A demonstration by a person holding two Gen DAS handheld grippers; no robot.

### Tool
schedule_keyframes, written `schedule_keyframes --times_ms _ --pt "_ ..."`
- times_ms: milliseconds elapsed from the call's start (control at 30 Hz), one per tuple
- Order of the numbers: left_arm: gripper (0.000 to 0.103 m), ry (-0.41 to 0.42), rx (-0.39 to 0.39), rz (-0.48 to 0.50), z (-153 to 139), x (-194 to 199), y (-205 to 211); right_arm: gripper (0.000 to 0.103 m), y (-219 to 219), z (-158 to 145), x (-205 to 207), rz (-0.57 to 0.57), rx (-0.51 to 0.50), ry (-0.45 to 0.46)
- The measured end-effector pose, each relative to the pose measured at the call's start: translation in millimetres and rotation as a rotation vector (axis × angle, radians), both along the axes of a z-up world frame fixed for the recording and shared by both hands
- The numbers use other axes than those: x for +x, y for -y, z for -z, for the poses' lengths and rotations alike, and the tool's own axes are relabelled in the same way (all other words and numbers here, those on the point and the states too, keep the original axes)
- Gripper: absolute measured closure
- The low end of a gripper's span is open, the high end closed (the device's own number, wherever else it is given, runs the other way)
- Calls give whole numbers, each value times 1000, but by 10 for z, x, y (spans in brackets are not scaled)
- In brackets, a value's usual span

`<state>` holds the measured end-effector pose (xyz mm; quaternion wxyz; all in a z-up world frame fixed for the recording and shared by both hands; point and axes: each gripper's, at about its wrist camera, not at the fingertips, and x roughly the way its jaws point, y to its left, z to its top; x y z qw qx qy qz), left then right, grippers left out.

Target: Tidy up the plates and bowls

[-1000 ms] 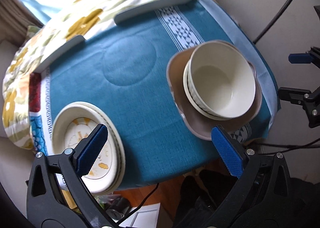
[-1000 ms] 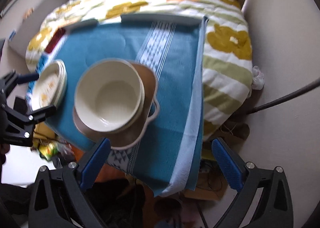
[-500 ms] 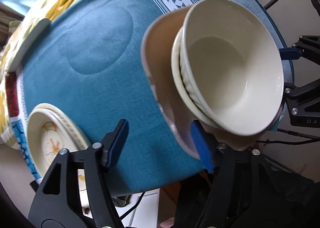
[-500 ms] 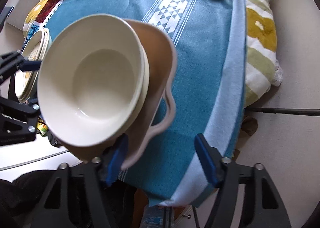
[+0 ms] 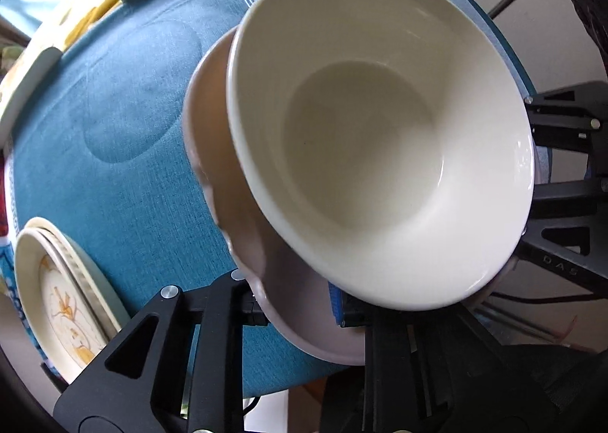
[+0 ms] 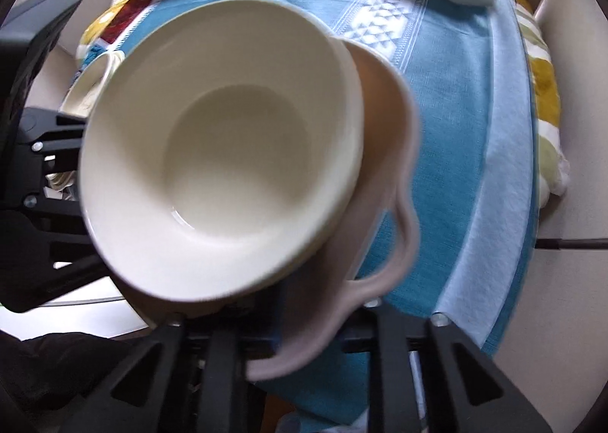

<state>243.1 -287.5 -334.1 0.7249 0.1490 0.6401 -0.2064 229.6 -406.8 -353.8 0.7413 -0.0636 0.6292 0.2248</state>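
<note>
The cream bowl (image 5: 380, 136) sits nested in a pinkish-brown dish (image 5: 243, 227) on the blue cloth (image 5: 114, 129) of the counter. Both grippers have dropped from above, fingers spread, and are now closing: the left gripper (image 5: 296, 303) pinches the dish's rim at 6 o'clock, the right gripper (image 6: 307, 338) likewise. The stack looks ready for lifting toward the patterned plates (image 5: 64, 300) at 8 o'clock.

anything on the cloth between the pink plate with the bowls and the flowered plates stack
Nothing visible. The teal cloth lies bare between the pink plate, which carries the cream bowls, and the flowered plates at its near left edge. Both grippers are closing on the pink plate's rim.
</note>
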Motion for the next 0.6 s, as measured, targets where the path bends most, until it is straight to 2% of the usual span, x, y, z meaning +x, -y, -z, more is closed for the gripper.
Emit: schedule_keyframes --times_ms 167,300,433,600 --pt "85 36 17 19 -48 -35 34 86 45 -14 17 14 15 18" --pt "85 40 0 -3 -142 -41 25 86 96 -83 35 20 29 25" --pt "85 84 0 -19 -341 -22 8 86 26 -231 80 -16 11 69" --pt "86 130 -11 -91 -690 -14 -229 86 -146 -550 152 -76 17 128"
